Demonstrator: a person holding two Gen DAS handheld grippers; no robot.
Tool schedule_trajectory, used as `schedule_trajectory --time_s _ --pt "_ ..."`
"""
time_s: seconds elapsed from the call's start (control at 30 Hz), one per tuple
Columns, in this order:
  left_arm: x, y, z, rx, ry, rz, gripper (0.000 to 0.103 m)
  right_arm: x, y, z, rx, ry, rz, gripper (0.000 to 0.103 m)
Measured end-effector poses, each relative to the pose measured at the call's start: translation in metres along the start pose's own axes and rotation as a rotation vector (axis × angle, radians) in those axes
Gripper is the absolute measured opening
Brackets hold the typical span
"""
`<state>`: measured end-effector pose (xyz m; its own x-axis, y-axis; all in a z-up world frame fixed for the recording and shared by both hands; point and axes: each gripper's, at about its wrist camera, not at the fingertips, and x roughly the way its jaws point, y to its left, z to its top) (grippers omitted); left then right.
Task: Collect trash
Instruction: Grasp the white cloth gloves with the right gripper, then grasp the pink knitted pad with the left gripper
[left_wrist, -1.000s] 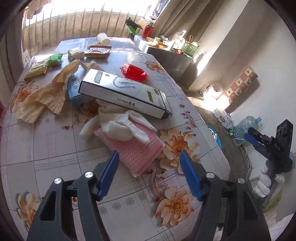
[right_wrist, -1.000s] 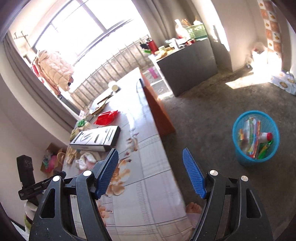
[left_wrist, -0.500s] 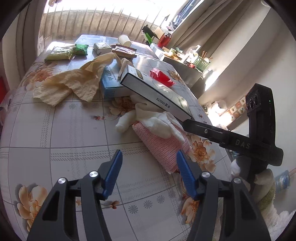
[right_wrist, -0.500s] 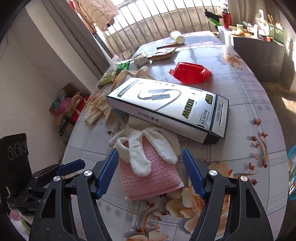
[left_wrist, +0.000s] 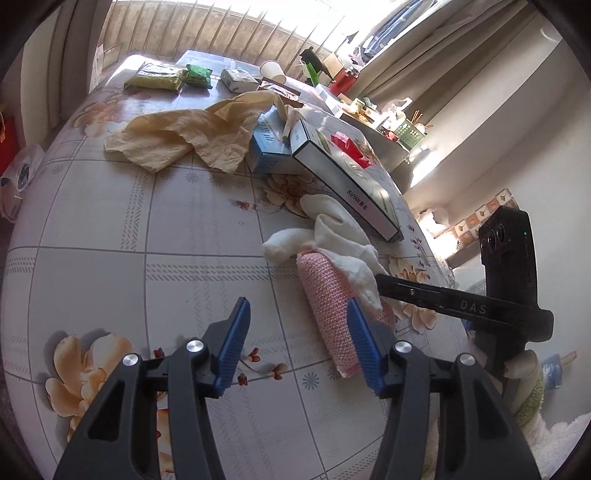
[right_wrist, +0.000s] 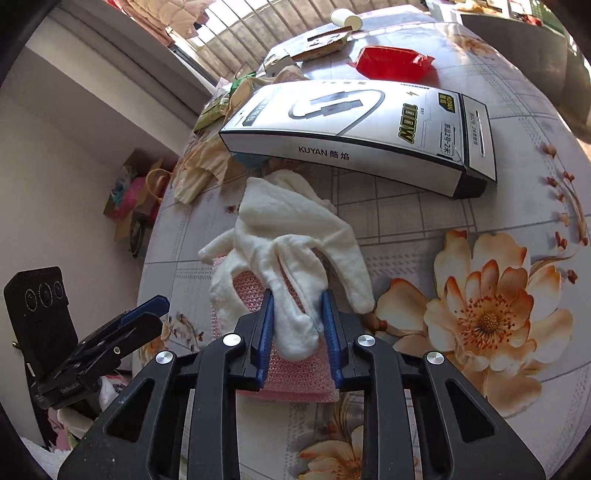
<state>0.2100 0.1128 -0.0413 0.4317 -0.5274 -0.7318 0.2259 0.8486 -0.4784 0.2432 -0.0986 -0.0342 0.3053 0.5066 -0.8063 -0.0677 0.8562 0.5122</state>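
Lived-in home, looks like a dining/living room: floral oilcloth on the desk (left_wrist: 155, 236), snack packets (left_wrist: 157, 75), curtains (left_wrist: 436, 48) by a barred window (left_wrist: 229, 26), padded jacket (right_wrist: 162, 14) hanging up, cluttered sideboard (left_wrist: 373, 118) with a green basket (left_wrist: 408, 131).

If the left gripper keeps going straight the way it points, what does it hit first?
Most likely bare tablecloth: the open left gripper has nothing between its fingers. The pink cloth lies just off its right finger, and the yellow paper lies further ahead. Depth is uncertain.
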Motion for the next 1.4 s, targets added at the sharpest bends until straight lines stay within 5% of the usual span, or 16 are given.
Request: schedule_trajectory --time_s 0.17,0.33,0.43,0.6,0.67,0.83,1.07,1.23,1.4 --pt "-0.005 0.007 -0.006 -0.008 0.001 0.001 0.053 -0.01 0.01 -0.032 0.014 0.047 0.003 0.029" --pt "-0.01 0.009 -0.011 0.009 0.014 0.0 0.053 -0.04 0.021 -0.026 -0.047 -0.047 -0.021 0.061" --pt "-0.013 0.005 -0.014 0.034 0.023 -0.004 0.055 -0.044 0.024 -0.009 -0.063 -0.096 -0.047 0.063" --pt "-0.014 -0.005 -0.021 0.074 0.047 -0.015 0.064 0.0 0.035 0.018 -0.122 -0.036 -0.105 0.063" --pt "-0.012 -0.008 -0.026 0.073 0.067 -0.018 0.069 0.022 0.036 0.022 -0.129 0.008 -0.146 0.057" --pt "-0.001 -0.016 -0.038 0.062 0.12 -0.05 0.07 0.037 0.029 0.023 -0.086 0.031 -0.102 0.013" --pt "0.024 -0.028 -0.035 0.069 0.177 -0.071 0.07 -0.027 -0.005 0.015 0.03 -0.122 -0.074 0.01" --pt "0.036 -0.039 -0.027 0.108 0.178 -0.071 0.07 -0.063 -0.041 0.001 0.129 -0.17 0.032 0.011" --pt "0.053 -0.064 -0.023 0.194 0.181 -0.057 0.07 -0.067 -0.056 -0.006 0.161 -0.227 -0.147 0.013"
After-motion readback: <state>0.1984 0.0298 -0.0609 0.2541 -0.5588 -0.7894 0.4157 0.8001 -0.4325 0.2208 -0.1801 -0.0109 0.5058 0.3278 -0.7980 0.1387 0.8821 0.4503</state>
